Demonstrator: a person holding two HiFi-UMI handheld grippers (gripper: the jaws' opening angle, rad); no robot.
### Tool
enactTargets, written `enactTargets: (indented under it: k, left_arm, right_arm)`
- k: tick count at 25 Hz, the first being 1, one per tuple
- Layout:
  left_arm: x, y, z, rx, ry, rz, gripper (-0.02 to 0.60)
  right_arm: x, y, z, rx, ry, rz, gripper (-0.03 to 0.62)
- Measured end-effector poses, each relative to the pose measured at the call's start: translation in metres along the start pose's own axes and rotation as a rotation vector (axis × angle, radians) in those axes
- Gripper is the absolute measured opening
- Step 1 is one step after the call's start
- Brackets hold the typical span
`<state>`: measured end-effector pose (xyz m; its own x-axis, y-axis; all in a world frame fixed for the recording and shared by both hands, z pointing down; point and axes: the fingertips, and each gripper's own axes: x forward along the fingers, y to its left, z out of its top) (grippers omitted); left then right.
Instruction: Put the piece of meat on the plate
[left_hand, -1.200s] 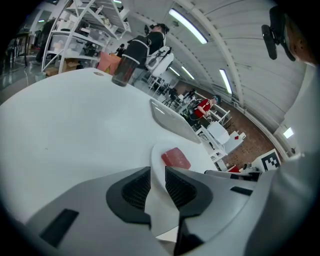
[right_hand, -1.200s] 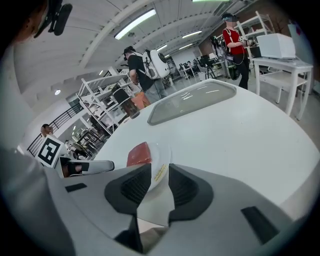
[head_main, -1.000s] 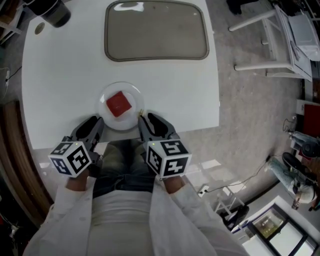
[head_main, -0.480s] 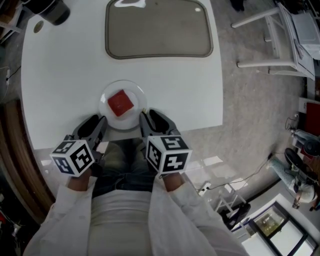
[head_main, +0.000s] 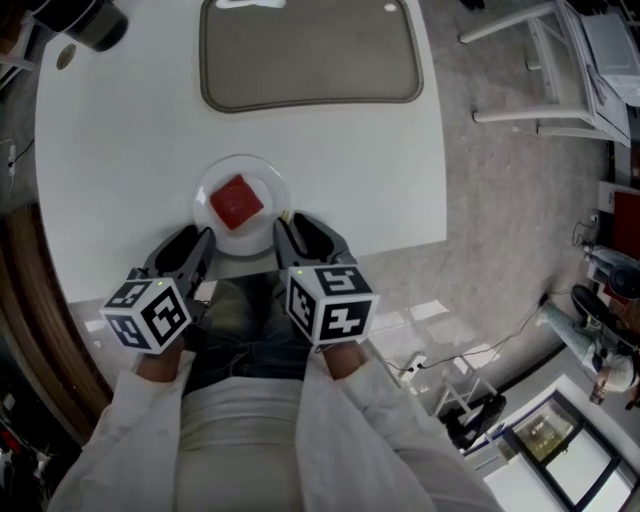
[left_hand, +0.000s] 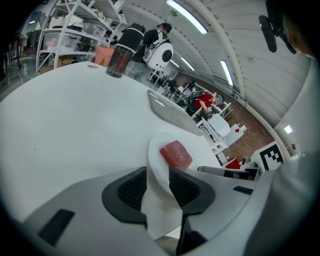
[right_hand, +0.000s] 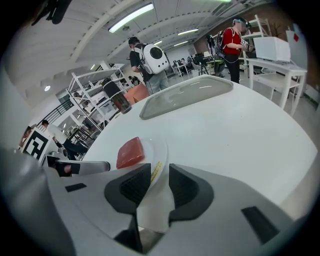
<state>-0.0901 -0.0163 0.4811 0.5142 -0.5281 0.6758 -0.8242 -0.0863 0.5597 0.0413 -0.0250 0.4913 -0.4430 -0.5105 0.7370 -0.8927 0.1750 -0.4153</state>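
A red square piece of meat (head_main: 237, 203) lies in the middle of a small white plate (head_main: 270, 183). The plate rests on the white table (head_main: 120, 150) near its front edge. My left gripper (head_main: 204, 238) is at the plate's near-left rim and my right gripper (head_main: 284, 226) at its near-right rim. In the left gripper view the rim (left_hand: 152, 156) runs between the open jaws (left_hand: 158, 176), with the meat (left_hand: 176, 154) just beyond. The right gripper view shows the same: the rim (right_hand: 159, 150) lies between the parted pads (right_hand: 160, 174), and the meat (right_hand: 131, 152) is to the left.
A large grey tray (head_main: 310, 55) lies at the table's far side. A dark cup (head_main: 95, 20) stands at the far left corner. White furniture frames (head_main: 545, 75) stand on the floor to the right. People stand far back in both gripper views.
Both grippers stay at the plate's near rim and the meat has not moved. Only the head view has shifted a little.
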Motion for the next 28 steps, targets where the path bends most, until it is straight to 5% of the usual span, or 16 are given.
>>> enactTargets:
  k: [28]
  left_arm:
    - [0.0058, 0.0017, 0.0023, 0.057, 0.013, 0.047, 0.084]
  right_arm:
    - [0.0004, 0.0011, -0.0009, -0.013, -0.004, -0.032, 0.094]
